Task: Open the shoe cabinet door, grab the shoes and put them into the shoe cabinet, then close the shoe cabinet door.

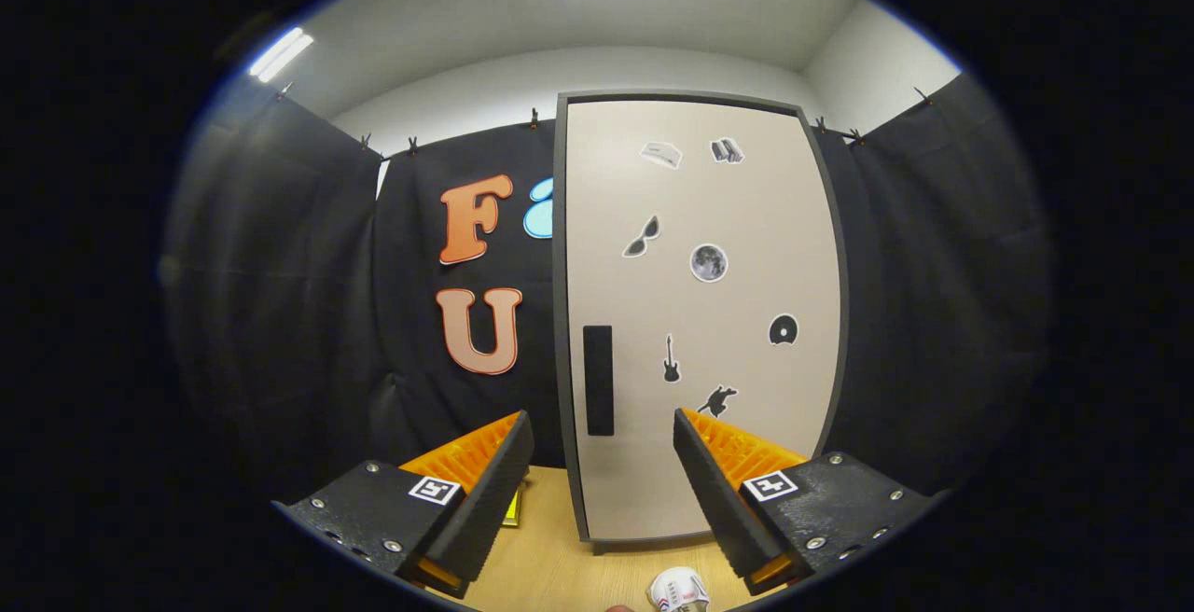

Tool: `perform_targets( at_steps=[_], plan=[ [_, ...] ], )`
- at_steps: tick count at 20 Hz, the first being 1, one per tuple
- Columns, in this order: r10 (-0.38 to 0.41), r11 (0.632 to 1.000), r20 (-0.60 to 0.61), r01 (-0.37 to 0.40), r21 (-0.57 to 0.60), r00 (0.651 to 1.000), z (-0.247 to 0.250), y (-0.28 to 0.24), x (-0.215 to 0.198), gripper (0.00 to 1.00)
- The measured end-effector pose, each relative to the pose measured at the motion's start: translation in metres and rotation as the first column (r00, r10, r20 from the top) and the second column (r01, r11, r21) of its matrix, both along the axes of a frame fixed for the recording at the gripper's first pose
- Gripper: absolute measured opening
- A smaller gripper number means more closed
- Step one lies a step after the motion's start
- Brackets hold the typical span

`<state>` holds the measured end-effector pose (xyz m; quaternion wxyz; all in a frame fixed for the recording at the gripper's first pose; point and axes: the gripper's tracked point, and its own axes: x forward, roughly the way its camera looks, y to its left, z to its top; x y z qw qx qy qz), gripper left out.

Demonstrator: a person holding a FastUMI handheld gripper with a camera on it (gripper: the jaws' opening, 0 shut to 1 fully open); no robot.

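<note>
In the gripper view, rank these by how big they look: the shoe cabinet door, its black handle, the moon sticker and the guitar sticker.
1. Shoe cabinet door, by far.
2. Black handle.
3. Moon sticker and guitar sticker: too close to rank; the moon is wider, the guitar taller.

The gripper is open and holds nothing.

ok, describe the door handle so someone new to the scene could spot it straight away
Start at the tall pale shoe cabinet door standing against the black cloth wall, beyond the open tongs, which hold nothing. Near its left edge, in the lower half, is the handle: a dark upright rectangular strip. The door's other marks are small picture stickers scattered to its right; the handle alone is a plain solid bar.
</note>
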<state>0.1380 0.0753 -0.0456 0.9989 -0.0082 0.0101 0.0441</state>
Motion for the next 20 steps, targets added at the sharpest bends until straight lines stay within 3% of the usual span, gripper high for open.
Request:
perform_targets(
  at_steps=[10,20],
  plan=[
    [-0.030,1.000,0.000,0.030,-0.007,1.000,-0.017,0.020,0.094,0.95],
    [-0.056,0.998,-0.009,0.056,-0.035,0.998,-0.033,0.018,0.142,0.95]
  ],
)
